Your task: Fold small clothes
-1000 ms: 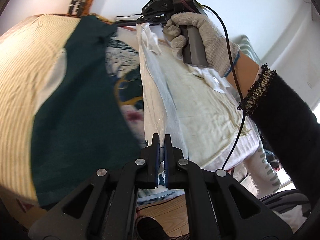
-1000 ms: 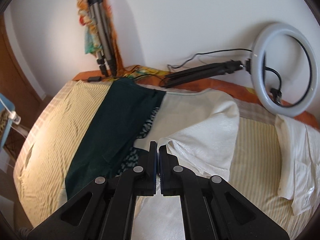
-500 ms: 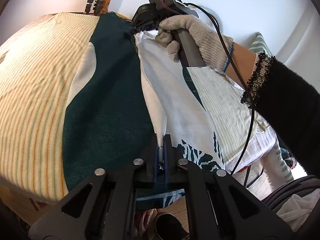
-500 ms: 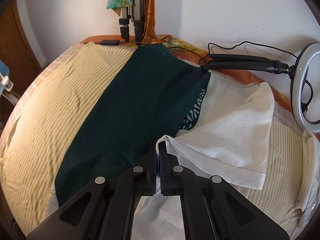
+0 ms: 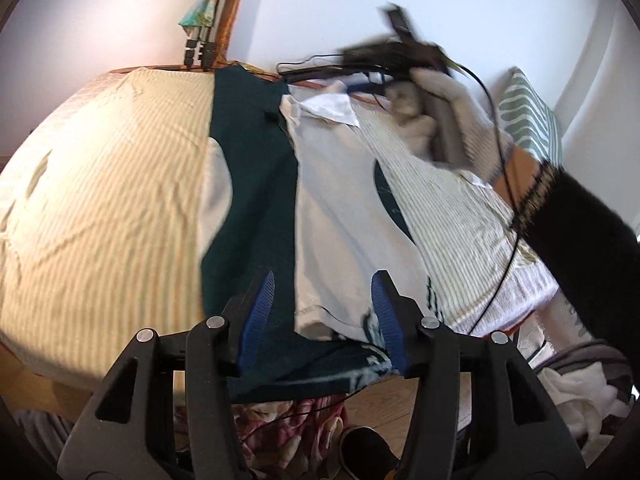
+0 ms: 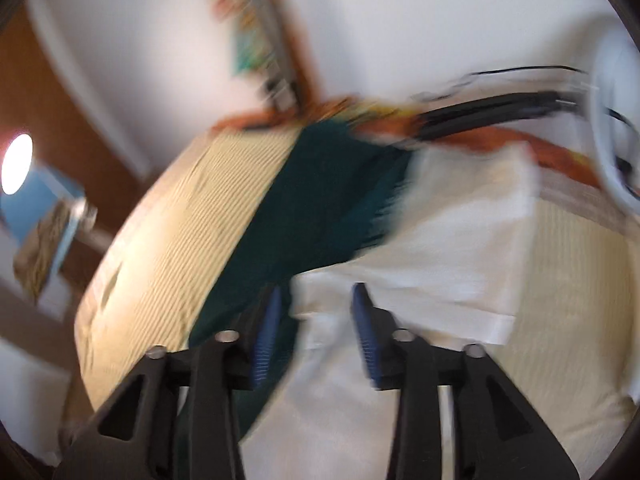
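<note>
A white garment (image 5: 340,216) lies folded lengthwise on the striped bed, next to a dark green cloth (image 5: 256,200). My left gripper (image 5: 323,312) hovers over the garment's near hem, its jaws opening, blue pads (image 5: 260,308) apart and pressing on nothing. The right wrist view is blurred: the white garment (image 6: 440,256) lies flat below my right gripper (image 6: 316,316), whose jaws are also opening and clear of the cloth. A gloved hand (image 5: 448,120) holds the right gripper's handle above the far end of the garment.
The striped bedsheet (image 5: 100,208) spreads wide to the left. A ring light (image 6: 612,120) and its black stand (image 6: 500,112) lie at the bed's far edge. A tripod (image 5: 204,40) leans on the wall. Clothes (image 5: 580,396) and a shoe (image 5: 360,448) lie on the floor.
Both grippers, shut on the white garment's edge before, have spread their jaws and let it go. The garment now lies flat. The right gripper has swung away quickly.
</note>
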Available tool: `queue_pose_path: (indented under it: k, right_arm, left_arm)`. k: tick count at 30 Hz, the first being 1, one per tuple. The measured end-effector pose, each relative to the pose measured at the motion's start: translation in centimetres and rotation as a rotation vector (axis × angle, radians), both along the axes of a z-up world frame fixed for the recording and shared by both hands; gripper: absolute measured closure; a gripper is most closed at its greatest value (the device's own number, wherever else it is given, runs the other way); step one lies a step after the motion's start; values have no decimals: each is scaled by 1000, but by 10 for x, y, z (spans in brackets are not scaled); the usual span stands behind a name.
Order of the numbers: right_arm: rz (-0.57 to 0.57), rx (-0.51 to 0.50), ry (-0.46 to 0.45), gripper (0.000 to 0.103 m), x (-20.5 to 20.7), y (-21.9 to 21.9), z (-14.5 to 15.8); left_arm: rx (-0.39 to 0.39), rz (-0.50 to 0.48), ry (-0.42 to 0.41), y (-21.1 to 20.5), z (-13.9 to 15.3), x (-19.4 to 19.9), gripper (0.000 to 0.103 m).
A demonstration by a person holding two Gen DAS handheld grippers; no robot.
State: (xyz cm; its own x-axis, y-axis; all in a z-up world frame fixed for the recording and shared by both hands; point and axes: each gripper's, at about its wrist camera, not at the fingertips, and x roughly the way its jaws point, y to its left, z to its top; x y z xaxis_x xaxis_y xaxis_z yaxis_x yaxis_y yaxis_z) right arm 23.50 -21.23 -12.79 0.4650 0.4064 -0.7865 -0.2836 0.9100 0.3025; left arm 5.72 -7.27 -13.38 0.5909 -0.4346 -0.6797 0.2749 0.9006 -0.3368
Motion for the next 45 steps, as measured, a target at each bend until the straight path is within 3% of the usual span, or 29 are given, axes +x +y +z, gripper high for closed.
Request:
queue_pose_path:
  k: [2, 5, 8, 12, 13, 14, 15, 16, 17, 25, 33, 42, 45]
  right_arm:
    - [-137, -7, 1, 51, 7, -38, -2]
    - [-247, 32, 65, 51, 18, -75, -18]
    - [-251, 71, 100, 51, 24, -84, -35]
    - [-231, 48, 129, 52, 29, -76, -55]
    - [-222, 54, 135, 55, 31, -75, -58]
    - [-210, 55, 141, 68, 32, -72, -62]
    - [-199, 48, 147, 88, 33, -69, -64]
    - [-199, 22, 148, 98, 36, -65, -65]
    - [-204, -1, 140, 101, 37, -64, -63]
    - [-154, 13, 44, 103, 47, -54, -15]
    - [-92, 32, -4, 103, 87, 2, 17]
    - [-56, 12, 27, 103, 143, 69, -15]
    - [-20, 16, 97, 102, 155, 86, -39]
  left_arm:
    - [-6, 7, -4, 6, 2, 13, 51]
    - [0, 18, -9, 12, 1, 34, 51]
    - [32, 44, -24, 18, -2, 55, 51]
    - [5, 87, -10, 33, -9, 72, 51]
    - [11, 98, -12, 36, -11, 74, 51]
    - [16, 111, -12, 39, -13, 75, 51]
    - [14, 116, -9, 43, -16, 76, 51]
    - [12, 120, -3, 44, -17, 77, 51]
    - [6, 122, 2, 47, -19, 78, 51]
    - [-27, 109, -29, 48, -14, 76, 51]
    - [-41, 123, -36, 51, -9, 79, 51]
    - [-29, 121, -36, 52, -6, 80, 51]
    - [-21, 113, -34, 49, -7, 81, 51]
